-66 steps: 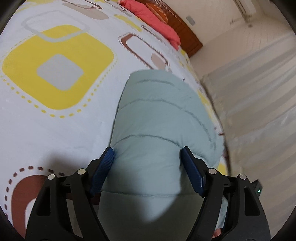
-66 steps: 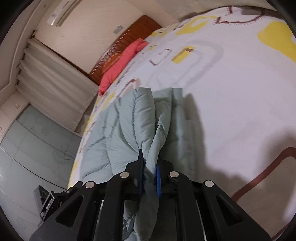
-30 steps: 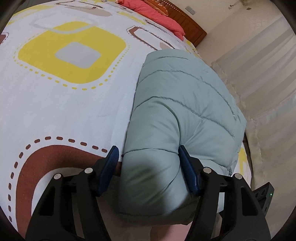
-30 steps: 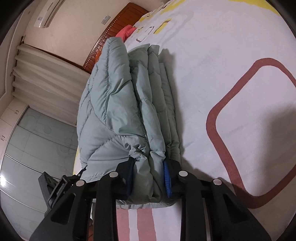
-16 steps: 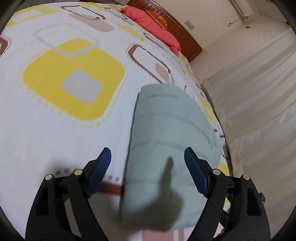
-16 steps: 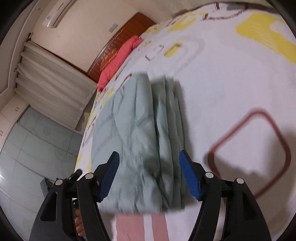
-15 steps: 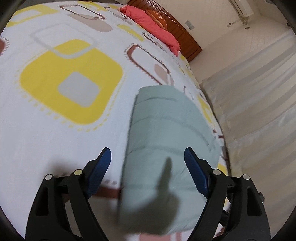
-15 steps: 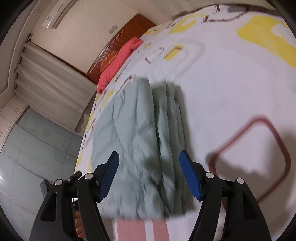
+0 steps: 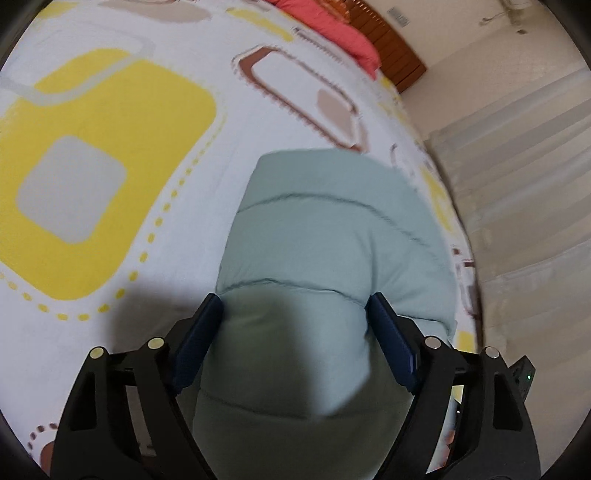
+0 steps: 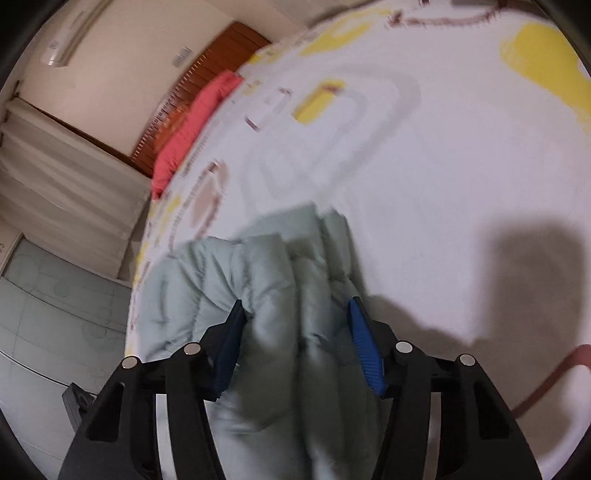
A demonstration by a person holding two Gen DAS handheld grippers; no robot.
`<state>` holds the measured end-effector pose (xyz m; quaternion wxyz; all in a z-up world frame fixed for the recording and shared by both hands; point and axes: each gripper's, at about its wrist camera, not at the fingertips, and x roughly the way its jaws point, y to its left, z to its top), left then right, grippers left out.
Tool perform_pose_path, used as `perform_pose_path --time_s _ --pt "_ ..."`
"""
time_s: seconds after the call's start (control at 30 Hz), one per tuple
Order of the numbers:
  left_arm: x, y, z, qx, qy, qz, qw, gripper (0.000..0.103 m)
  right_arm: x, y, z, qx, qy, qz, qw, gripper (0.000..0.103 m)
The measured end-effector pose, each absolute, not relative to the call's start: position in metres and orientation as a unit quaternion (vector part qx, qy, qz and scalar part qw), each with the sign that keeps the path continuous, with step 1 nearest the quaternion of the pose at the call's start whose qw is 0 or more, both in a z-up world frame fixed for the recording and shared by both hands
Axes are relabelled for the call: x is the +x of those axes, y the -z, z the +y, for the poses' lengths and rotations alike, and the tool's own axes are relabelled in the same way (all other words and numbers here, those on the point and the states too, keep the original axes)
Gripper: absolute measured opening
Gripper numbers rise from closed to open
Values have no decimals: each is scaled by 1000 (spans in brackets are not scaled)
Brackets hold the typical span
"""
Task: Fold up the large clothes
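Left wrist view: the left gripper has its two blue pads wide apart, one on each side of the puffy green jacket. The pads touch the jacket's sides, so the gripper looks to be holding the fat folded bundle between them. The jacket lies on the bed, which has a white sheet with yellow and brown squares. It sits near the bed's right edge, close to the pale curtains. A red pillow lies far off at the top, by the brown headboard.

Right wrist view: this picture is blurry. The right gripper also has its blue pads spread wide, with the jacket bunched up between them. The pads press on the folds, so it seems to be holding them. The jacket rests on the bed near the left edge. The red pillow and headboard are far behind it.
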<state>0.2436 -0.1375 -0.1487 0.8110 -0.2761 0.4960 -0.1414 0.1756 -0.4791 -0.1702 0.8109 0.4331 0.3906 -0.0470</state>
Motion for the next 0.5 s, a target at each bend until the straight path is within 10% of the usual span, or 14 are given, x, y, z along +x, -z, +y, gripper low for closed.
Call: perform_pose_path --time_s 0.5 --pt "237 159 -111 -333 152 484 795 90 155 166 -482 447 6 351 823 72"
